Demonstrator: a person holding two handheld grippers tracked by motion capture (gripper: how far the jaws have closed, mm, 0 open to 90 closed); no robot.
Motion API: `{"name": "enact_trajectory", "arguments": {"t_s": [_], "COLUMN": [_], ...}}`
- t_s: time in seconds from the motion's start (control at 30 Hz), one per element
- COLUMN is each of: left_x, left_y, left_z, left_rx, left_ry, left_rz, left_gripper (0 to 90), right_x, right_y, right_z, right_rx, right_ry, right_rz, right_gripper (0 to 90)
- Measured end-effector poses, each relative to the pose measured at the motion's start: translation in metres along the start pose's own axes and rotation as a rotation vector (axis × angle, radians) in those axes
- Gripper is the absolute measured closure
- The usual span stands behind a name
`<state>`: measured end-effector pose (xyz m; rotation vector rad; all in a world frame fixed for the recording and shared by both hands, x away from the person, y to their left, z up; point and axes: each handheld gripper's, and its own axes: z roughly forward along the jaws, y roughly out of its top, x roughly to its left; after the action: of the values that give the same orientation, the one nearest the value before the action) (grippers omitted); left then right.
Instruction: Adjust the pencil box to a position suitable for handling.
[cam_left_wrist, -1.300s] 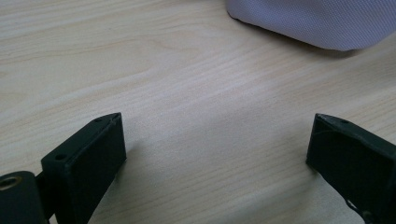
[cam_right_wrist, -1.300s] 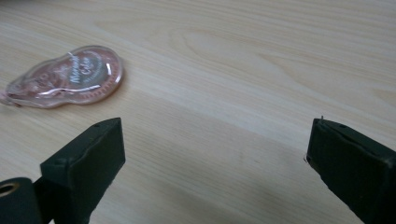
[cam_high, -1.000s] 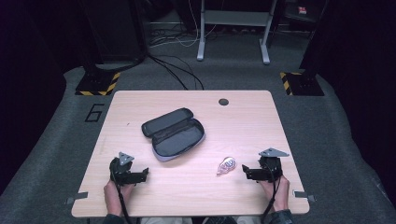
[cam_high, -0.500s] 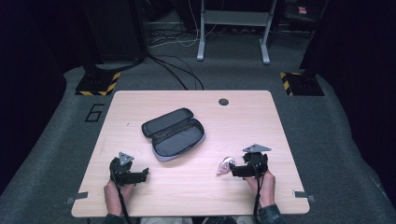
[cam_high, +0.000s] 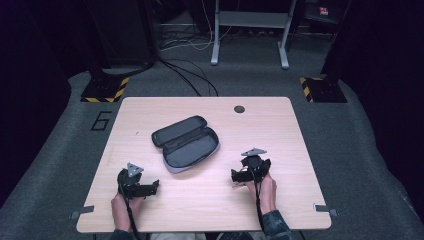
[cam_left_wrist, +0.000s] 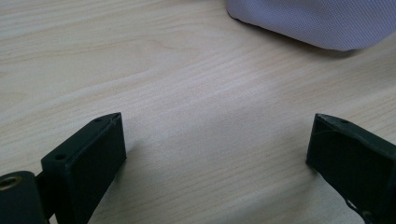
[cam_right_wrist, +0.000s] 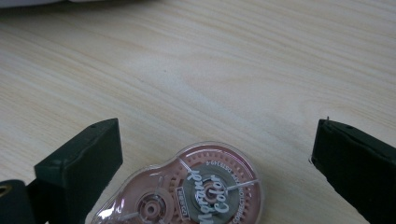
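Right gripper (cam_right_wrist: 215, 163) gapes over the pink correction tape (cam_right_wrist: 196, 189) lying right of the open pencil case (cam_high: 187, 145); grasp pending: lower, then close. Left gripper (cam_left_wrist: 215, 158) idles open

Reading "Color" in white script, beneath a partly legible word, on the hub of the pink correction tape dispenser (cam_right_wrist: 196, 191), tiny rim print staying illegible; noting numeral "6" (cam_high: 101, 120) on the grey floor mat (cam_high: 65, 130).
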<state>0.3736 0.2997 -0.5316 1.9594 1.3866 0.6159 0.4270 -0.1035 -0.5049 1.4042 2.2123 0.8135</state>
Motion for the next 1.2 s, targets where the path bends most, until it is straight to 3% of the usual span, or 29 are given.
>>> {"name": "enact_trajectory", "arguments": {"t_s": [0.13, 0.33, 0.37, 0.67, 0.8, 0.97, 1.0, 1.2], "left_x": [0.000, 0.000, 0.000, 0.000, 0.000, 0.000, 0.000, 0.000], "left_y": [0.000, 0.000, 0.000, 0.000, 0.000, 0.000, 0.000, 0.000], "left_z": [0.000, 0.000, 0.000, 0.000, 0.000, 0.000, 0.000, 0.000], "left_rx": [0.000, -0.001, 0.000, 0.000, 0.000, 0.001, 0.000, 0.000], "left_ry": [0.000, 0.000, 0.000, 0.000, 0.000, 0.000, 0.000, 0.000], "left_rz": [0.000, -0.001, 0.000, 0.000, 0.000, 0.000, 0.000, 0.000], "left_gripper": [4.3, 4.3, 4.3, 4.3, 4.3, 4.3, 4.3, 4.3], "right_x": [0.005, 0.004, 0.003, -0.011, -0.020, -0.025, -0.024, -0.020], "right_y": [-0.001, -0.006, -0.008, -0.028, -0.036, -0.037, -0.037, -0.037], "right_z": [0.004, -0.001, -0.001, -0.019, -0.029, -0.029, -0.026, -0.019], "right_rx": [0.025, 0.042, 0.028, 0.072, 0.050, 0.022, 0.011, 0.004], "right_ry": [-0.019, -0.026, -0.028, -0.017, -0.018, 0.035, 0.055, 0.042], "right_rz": [-0.029, -0.033, -0.043, -0.051, -0.031, -0.003, 0.003, 0.008], "right_gripper": [2.9, 5.4, 6.0, 9.7, 12.5, 15.5, 19.6, 31.5]}}
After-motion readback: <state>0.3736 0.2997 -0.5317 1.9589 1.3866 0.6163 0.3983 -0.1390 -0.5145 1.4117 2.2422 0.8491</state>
